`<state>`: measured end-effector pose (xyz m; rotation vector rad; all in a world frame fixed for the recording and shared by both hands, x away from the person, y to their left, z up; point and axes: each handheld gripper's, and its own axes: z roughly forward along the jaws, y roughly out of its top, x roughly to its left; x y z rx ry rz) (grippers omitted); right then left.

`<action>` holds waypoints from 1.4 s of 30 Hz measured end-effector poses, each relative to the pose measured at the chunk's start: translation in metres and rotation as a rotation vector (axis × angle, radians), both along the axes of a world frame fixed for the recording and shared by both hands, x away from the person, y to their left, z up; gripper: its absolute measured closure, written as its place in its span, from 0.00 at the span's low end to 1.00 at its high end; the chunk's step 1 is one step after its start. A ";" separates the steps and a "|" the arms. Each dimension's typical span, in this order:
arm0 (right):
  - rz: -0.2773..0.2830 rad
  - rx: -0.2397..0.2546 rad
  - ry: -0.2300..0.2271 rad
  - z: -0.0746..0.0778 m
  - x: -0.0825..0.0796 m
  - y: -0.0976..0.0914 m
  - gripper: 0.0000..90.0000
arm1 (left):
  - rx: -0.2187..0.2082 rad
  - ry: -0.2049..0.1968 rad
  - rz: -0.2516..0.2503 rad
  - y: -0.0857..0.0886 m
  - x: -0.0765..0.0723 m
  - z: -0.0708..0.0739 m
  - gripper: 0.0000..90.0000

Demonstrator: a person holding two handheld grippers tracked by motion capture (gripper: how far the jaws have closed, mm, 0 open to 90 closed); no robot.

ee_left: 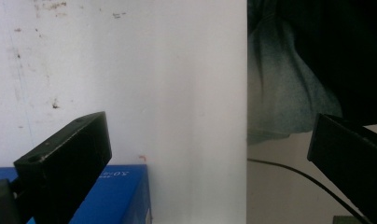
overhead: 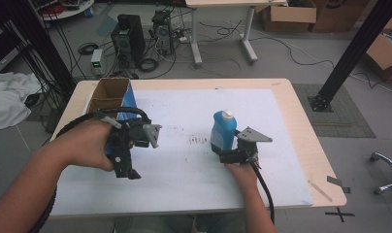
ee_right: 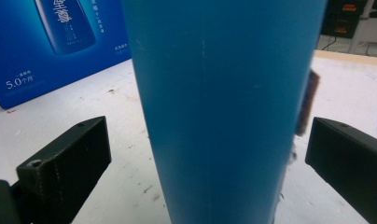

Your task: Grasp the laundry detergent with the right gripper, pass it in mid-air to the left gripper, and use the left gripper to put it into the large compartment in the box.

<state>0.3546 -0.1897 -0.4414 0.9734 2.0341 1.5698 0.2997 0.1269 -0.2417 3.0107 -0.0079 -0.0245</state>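
A blue bottle [overhead: 222, 131] with a white cap stands upright on the white mat [overhead: 184, 160], right of centre. My right gripper [overhead: 222, 151] is at its base, on the near side. In the right gripper view the bottle [ee_right: 224, 102] stands between the two black jaws of the right gripper [ee_right: 207, 140], which is open with a gap on each side. My left gripper [overhead: 126, 171] hangs over the left part of the mat, pointing toward the near edge. It is open and holds nothing, as the left gripper [ee_left: 210, 140] shows over bare mat.
A blue carton [overhead: 111, 94] with its top open stands at the back left of the table; its printed side [ee_right: 51, 42] shows behind the bottle. The mat [ee_left: 168, 93] ends at the near table edge, with the person's trousers [ee_left: 280, 88] beyond. Boxes, cables and computers lie on the floor.
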 end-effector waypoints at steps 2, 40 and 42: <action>-0.006 0.004 0.000 -0.001 0.001 0.001 0.00 | -0.002 -0.001 0.000 0.001 0.000 0.000 0.00; -0.103 -0.044 -0.013 -0.001 0.002 0.013 0.25 | 0.004 0.005 0.004 0.001 0.003 -0.003 0.00; -0.107 -0.049 -0.016 0.000 0.001 0.013 0.26 | 0.007 0.007 0.003 0.000 0.003 -0.003 0.00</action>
